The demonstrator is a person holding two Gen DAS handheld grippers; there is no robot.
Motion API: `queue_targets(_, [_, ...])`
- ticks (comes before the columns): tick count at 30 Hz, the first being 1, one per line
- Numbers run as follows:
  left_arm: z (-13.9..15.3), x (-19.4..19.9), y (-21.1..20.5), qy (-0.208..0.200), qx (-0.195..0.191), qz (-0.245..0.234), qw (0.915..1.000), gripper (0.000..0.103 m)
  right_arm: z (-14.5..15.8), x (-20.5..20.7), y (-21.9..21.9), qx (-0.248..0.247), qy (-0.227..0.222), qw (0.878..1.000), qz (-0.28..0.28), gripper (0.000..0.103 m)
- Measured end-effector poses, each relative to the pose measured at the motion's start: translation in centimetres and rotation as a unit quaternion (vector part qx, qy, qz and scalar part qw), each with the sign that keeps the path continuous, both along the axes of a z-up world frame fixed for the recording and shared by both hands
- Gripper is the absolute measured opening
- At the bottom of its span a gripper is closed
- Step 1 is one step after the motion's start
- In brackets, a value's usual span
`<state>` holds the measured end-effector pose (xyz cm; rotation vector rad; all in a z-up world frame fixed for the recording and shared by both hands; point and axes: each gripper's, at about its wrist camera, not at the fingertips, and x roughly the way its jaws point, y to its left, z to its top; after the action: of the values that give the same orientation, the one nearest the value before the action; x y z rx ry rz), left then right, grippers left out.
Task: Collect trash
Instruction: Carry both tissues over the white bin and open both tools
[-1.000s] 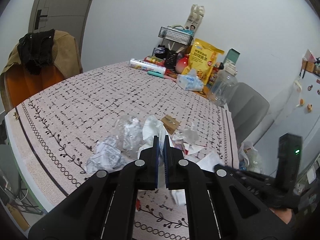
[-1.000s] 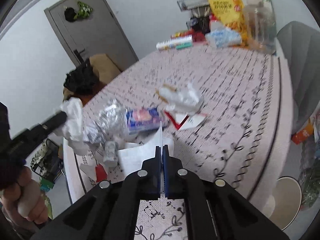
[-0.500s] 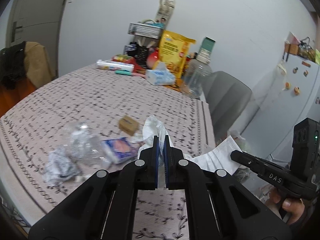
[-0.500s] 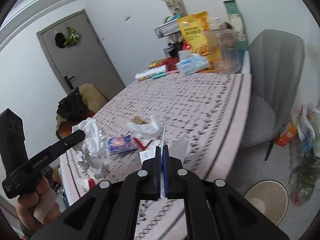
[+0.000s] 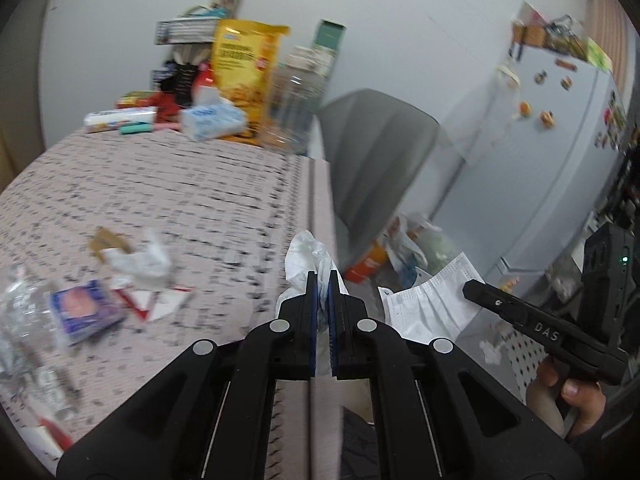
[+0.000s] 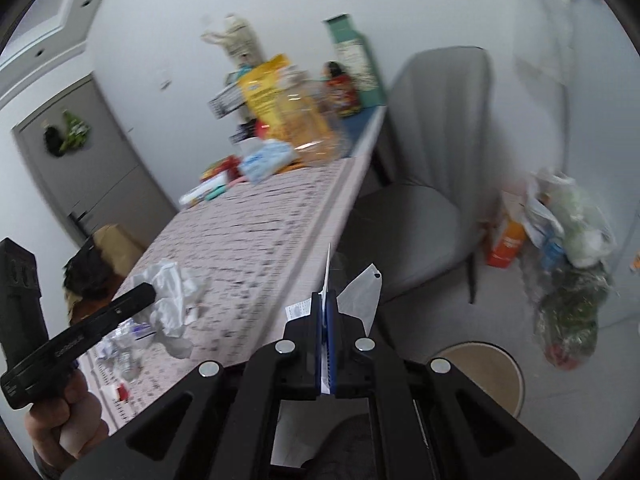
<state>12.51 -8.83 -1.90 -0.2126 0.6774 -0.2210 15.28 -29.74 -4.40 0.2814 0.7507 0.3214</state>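
My left gripper (image 5: 322,278) is shut on a crumpled white tissue (image 5: 306,254), held just past the right edge of the patterned table (image 5: 180,192). My right gripper (image 6: 325,296) is shut on a white face mask (image 6: 362,292), held in the air over the floor beside the table. Each wrist view shows the other one: the right gripper (image 5: 469,290) with the mask (image 5: 430,308), and the left gripper (image 6: 149,291) with the tissue (image 6: 172,300). A round beige bin (image 6: 486,368) stands on the floor below and to the right.
Loose trash lies on the table: a blue packet (image 5: 82,312), crumpled white paper (image 5: 140,260), a cardboard scrap (image 5: 108,240), clear plastic (image 5: 16,300). A grey chair (image 6: 432,184) stands by the table. Full plastic bags (image 6: 572,240) lean on the wall. Groceries crowd the table's far end (image 5: 240,64).
Both grippers have swung right, off the table toward the chair and floor, carrying the tissue and the mask. The bin has come into the right wrist view.
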Motion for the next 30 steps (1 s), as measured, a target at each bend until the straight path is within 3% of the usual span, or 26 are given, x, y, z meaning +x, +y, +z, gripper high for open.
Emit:
queue_targets(11, [-3.5,4.6,-9.2,0.052,0.022,-0.078,0.9954,0.005,-6.9,1.8,-8.0,0.017,0.068,0.994,-0.082,0.003])
queue_targets(20, [-8.1,8.4,-13.6,0.109,0.036,-0.087,0.9895,0.005,-13.9,2.5,-12.9,0.047,0.119,0.984,-0.121,0.007])
queue_targets(21, [-8.6,8.7,-14.0,0.117,0.036,-0.088,0.9885,0.005,-14.5,2.6,-13.3,0.050,0.122,0.984,-0.120,0.010])
queue_targets(23, [-9.9,9.4,-15.3,0.133,0.040,-0.092,0.9859,0.005,-16.0,2.9,-14.3,0.053,0.134,0.981,-0.128,0.046])
queue_targets(24, [-10.4,9.6,-15.8,0.139,0.041,-0.093,0.9850,0.005,-16.4,2.9,-14.7,0.057,0.135,0.980,-0.136,0.072])
queue_targets(30, [-13.9,10.7,-18.9,0.179,0.048,-0.102,0.9773,0.005,-18.5,1.6,-17.7,0.067,0.148,0.972,-0.167,0.074])
